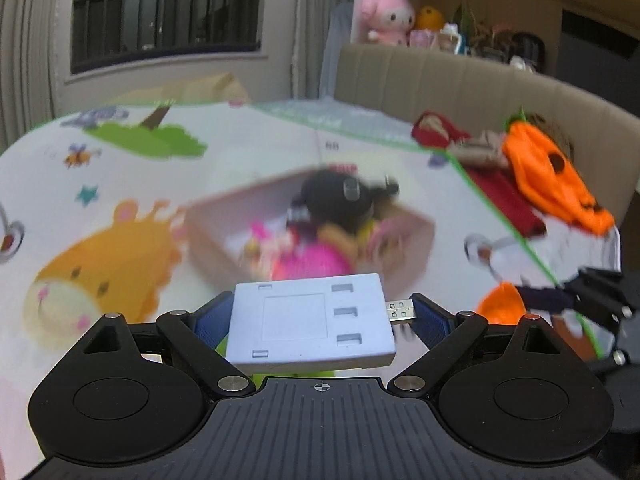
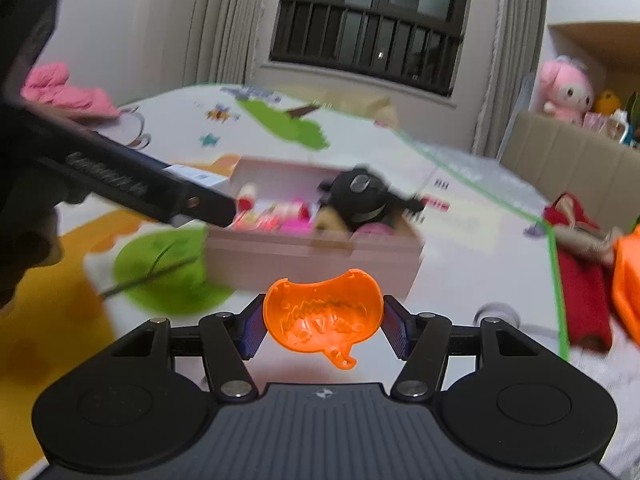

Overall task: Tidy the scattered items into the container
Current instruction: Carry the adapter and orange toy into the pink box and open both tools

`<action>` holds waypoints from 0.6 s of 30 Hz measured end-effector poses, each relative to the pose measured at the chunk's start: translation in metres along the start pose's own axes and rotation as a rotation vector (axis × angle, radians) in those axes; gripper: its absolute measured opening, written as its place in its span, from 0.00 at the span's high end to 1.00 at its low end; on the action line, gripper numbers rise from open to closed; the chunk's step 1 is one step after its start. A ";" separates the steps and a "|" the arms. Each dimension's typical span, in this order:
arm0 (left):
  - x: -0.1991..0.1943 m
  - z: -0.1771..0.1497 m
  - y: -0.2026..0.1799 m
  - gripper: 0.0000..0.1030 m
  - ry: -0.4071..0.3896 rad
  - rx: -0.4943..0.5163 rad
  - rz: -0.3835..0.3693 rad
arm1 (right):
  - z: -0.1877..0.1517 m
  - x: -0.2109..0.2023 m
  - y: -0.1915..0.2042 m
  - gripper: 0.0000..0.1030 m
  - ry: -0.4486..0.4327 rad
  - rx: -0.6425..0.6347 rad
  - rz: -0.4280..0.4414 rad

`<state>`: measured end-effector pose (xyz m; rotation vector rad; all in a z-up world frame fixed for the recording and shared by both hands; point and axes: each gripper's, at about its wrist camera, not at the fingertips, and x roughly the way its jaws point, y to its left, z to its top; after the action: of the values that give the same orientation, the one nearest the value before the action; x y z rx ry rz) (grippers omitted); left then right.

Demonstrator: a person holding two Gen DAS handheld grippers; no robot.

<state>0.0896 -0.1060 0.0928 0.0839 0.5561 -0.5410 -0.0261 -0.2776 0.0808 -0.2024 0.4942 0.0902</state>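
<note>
My left gripper (image 1: 316,316) is shut on a flat pale blue device with a USB plug (image 1: 308,320), its blue pads pressing on the two ends. My right gripper (image 2: 324,320) is shut on an orange plastic shell-shaped piece (image 2: 324,316). Both are held in the air just short of an open pinkish cardboard box (image 1: 208,240) (image 2: 304,260) on the play mat. The box holds a round black gadget (image 1: 340,196) (image 2: 360,196) and several pink and yellow toys. In the right wrist view the left gripper's black side (image 2: 120,188) reaches in from the left with the device's pale tip (image 2: 196,176).
The printed play mat (image 1: 120,184) shows a giraffe and a green leaf (image 2: 168,268). Orange cloth (image 1: 552,184) and red cloth (image 2: 584,296) lie at the mat's right edge by a beige sofa (image 1: 440,76). Pink clothing (image 2: 64,88) lies far left. Plush toys (image 1: 388,16) sit on a shelf.
</note>
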 end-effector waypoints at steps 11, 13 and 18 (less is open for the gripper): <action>0.079 0.077 0.051 0.07 -0.053 -0.153 -0.029 | 0.068 0.083 -0.010 0.24 -0.108 0.036 0.055; 0.075 0.074 0.059 0.05 -0.062 -0.169 -0.003 | 0.069 0.094 -0.008 0.24 -0.106 0.008 0.047; 0.053 0.048 0.071 0.03 -0.066 -0.151 0.142 | 0.075 0.118 -0.017 0.24 -0.088 -0.013 -0.021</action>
<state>0.1871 -0.0806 0.1012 -0.0379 0.5205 -0.3614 0.1144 -0.2741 0.0923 -0.2153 0.4038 0.0817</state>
